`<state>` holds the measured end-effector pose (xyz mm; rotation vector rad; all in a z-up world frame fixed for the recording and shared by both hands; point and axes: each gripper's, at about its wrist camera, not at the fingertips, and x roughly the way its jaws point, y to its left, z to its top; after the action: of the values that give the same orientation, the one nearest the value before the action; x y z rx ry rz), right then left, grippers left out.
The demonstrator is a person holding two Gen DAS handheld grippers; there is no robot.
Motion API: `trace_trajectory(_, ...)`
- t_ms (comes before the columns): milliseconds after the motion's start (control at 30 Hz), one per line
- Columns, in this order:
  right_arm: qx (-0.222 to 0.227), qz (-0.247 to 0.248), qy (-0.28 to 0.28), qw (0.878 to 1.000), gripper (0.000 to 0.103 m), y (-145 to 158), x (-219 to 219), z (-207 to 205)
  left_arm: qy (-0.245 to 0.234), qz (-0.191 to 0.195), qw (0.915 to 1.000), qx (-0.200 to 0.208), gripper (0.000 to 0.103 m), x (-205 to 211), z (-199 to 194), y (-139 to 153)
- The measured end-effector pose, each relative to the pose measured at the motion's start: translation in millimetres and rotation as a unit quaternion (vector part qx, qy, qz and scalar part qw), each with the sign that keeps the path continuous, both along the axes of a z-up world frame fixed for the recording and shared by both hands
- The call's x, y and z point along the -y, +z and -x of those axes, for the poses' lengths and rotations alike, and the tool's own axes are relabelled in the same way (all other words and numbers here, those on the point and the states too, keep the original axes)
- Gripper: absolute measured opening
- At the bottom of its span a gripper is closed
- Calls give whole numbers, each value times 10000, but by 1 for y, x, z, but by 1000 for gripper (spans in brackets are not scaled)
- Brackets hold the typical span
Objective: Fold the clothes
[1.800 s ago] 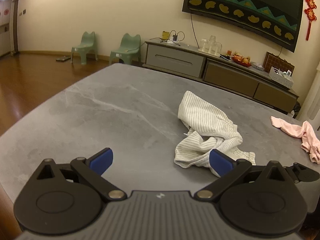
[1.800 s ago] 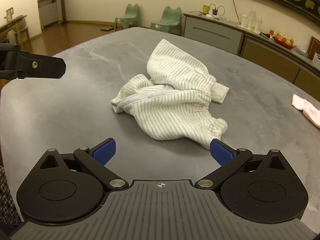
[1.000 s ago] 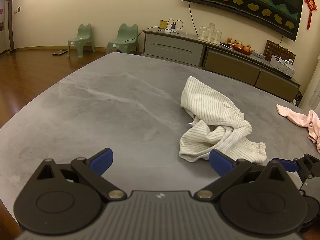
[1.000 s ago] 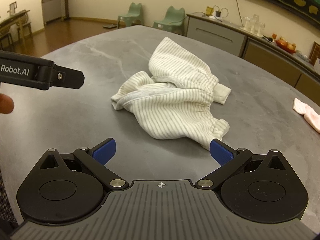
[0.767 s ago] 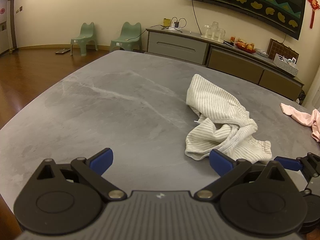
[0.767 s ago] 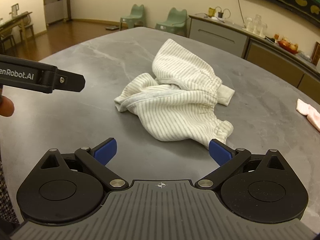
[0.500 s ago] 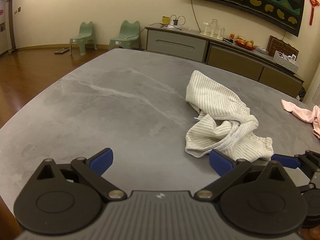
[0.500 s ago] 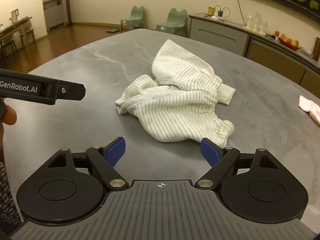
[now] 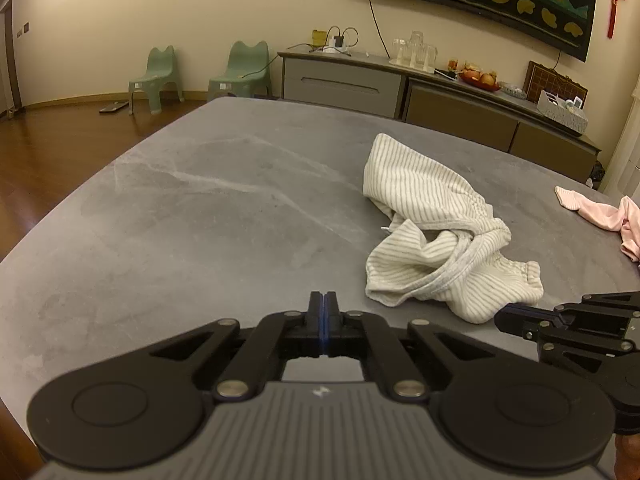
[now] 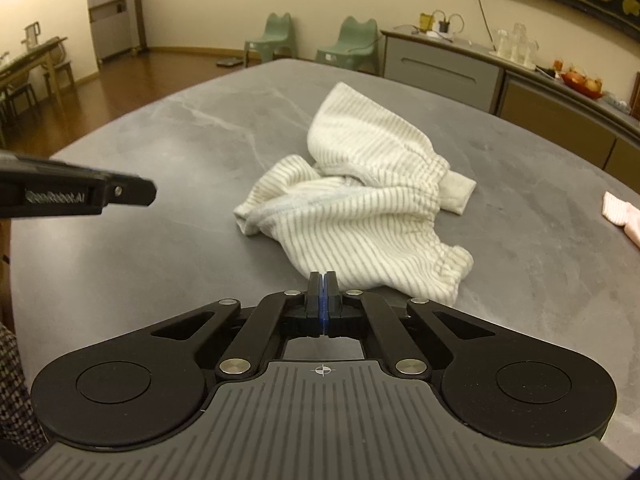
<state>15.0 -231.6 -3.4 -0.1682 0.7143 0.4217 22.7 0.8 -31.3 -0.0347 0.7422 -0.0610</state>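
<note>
Now we see the striped cream garment (image 10: 360, 204) crumpled on the tabletop (image 10: 160, 248) — just before it, left gripper (image 9: 324, 308) and right gripper (image 10: 323, 286) have just snapped closed, empty.

Bare grey tabletop (image 9: 208, 216) open on the left, striped garment (image 9: 436, 240) heaped right, pink cloth (image 9: 600, 216) beyond

The table (image 9: 200, 208) is matt grey stone with pale veins. The striped garment (image 10: 360, 200) is soft ribbed knit cloth, crumpled. The floor (image 9: 60, 144) is glossy brown wood; the green chairs (image 9: 240, 68) look like smooth plastic.
</note>
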Motion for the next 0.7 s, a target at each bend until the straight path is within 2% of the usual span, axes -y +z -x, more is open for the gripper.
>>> trace_trajectory(367, 12, 30, 29, 10000, 0, -4, -7, 0, 80, 60, 9999, 69, 0, -6, 1, 3)
trace_trajectory(400, 11, 35, -1, 10000, 0, -4, -7, -1, 153, 79, 9998, 59, 3, -8, 0, 3)
trace_trajectory(433, 0, 39, -29, 10000, 8, -5, -7, -2, 226, 109, 9997, 41, 8, -10, 0, 2)
trace_trajectory(467, 20, 74, -65, 9999, 16, -5, -7, -2, 298, 170, 9994, -14, 36, -14, -2, 1)
trace_trajectory(500, 54, 124, -106, 9999, 45, -5, -7, -3, 370, 194, 9991, -92, 83, -17, -4, 1)
trace_trajectory(533, 136, 134, -143, 9997, 71, -3, -6, -3, 429, 226, 9987, -148, 97, -20, -6, 1)
trace_trajectory(567, 242, 125, -178, 9995, 79, -1, -5, -3, 405, 287, 9987, -121, 103, -23, -9, 5)
trace_trajectory(600, 351, 111, -233, 9991, 86, 3, -3, -3, 247, 317, 9991, -134, 103, -24, -17, 11)
trace_trajectory(700, 483, 141, -358, 9981, 91, 7, -1, -13, -112, 372, 9992, -39, 103, -27, -35, 29)
